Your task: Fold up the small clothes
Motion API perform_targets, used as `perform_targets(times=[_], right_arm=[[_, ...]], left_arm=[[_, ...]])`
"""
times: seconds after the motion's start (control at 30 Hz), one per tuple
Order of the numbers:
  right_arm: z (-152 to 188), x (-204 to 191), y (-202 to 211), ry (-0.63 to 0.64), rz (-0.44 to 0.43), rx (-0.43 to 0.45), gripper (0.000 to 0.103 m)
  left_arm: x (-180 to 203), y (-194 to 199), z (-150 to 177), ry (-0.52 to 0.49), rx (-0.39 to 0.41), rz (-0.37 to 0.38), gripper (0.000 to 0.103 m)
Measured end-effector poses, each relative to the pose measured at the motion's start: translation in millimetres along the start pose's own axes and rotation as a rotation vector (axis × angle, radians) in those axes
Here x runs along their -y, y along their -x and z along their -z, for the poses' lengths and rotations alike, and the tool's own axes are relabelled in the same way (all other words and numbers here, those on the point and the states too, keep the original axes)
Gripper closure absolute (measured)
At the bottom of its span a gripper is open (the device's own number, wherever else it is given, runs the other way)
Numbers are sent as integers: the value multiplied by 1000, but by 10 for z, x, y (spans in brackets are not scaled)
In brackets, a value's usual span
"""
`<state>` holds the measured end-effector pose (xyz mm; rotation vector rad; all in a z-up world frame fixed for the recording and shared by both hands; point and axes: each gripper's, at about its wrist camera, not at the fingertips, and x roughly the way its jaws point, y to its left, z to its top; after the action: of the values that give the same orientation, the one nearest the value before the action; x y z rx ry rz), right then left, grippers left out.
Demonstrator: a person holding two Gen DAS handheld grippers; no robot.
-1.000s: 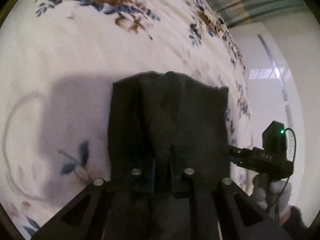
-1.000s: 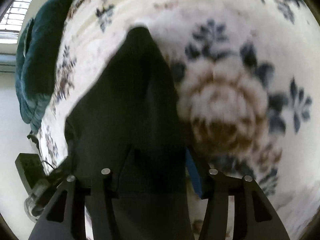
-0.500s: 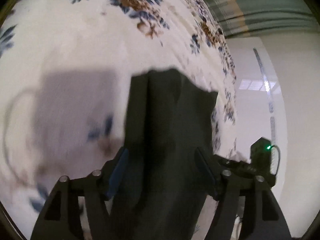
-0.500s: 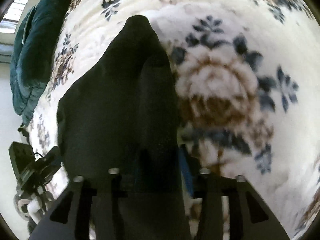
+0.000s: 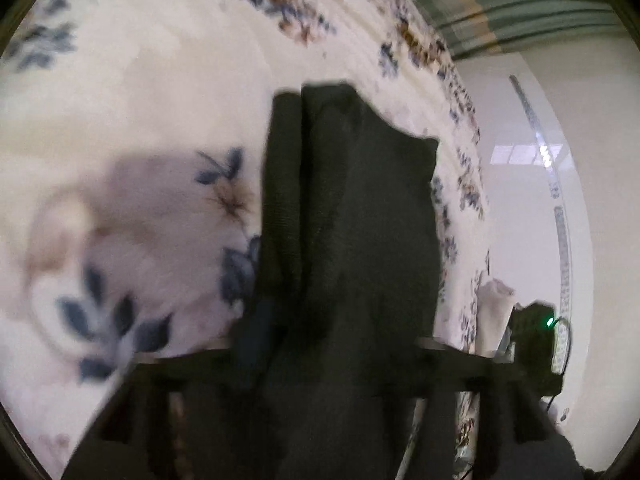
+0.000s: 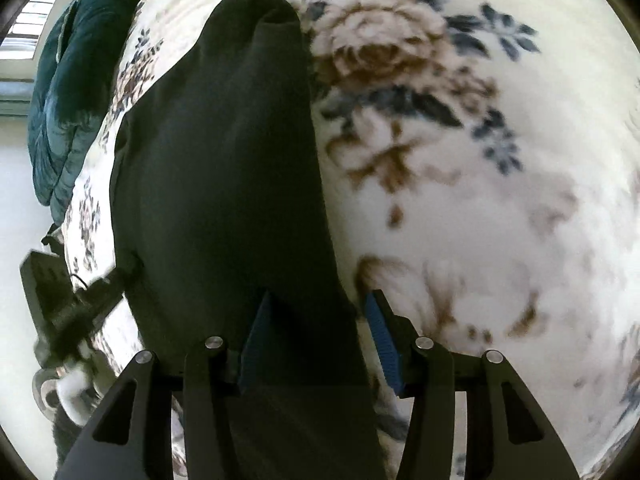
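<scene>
A small black garment (image 5: pixel 352 216) lies folded lengthwise on the floral bedspread (image 5: pixel 152 92). In the left wrist view my left gripper (image 5: pixel 332 344) is open, its blurred fingers spread to either side of the cloth's near end. In the right wrist view the same garment (image 6: pixel 224 152) stretches away from me. My right gripper (image 6: pixel 316 332) is open, with blue-padded fingers (image 6: pixel 382 336) apart and the cloth's near end lying between them. The other gripper shows at the left edge of the right wrist view (image 6: pixel 60 300) and at the right edge of the left wrist view (image 5: pixel 532 340).
A dark teal cushion or quilt (image 6: pixel 68 92) lies at the bed's far left edge below a window. The bedspread edge (image 5: pixel 460 184) drops to a pale floor on the right of the left wrist view. A white gloved hand (image 5: pixel 494 316) holds the other gripper.
Both grippers have opened and let go of the garment, which now lies on the bed. The left gripper opened first. Both views have shifted back along the cloth.
</scene>
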<state>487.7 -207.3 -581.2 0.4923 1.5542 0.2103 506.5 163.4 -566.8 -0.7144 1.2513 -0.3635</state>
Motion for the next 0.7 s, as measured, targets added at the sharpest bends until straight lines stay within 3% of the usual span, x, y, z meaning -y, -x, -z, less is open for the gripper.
perform_targets(times=[0.13,0.23,0.33,0.4,0.43,0.63,0.7], right_arm=[[375,236,155,-25,-36,-14,51],[667,415,229,-47,-40,-27,51],[955,572,275,-87,-66,-36,51],[1128,686,300,-107,-75,-43,51],[1222,736,297,-118,-75,-50,51],[1619,934,338,-151,-91,-108,51],[1744,985,346,-151,-86,-126,51]], left_arm=[[-87,295,287,48,53,-66,34],[-185,85,507,82,-9,-104,34],[-106,-142,635,28,-23,-133,36],[-53,-177,684,8,10,-134,79],[-57,-197,692,17,8,-146,91],[-247,-25,688,80,30,-136,90],[-175,16,694,73,-1,-143,81]])
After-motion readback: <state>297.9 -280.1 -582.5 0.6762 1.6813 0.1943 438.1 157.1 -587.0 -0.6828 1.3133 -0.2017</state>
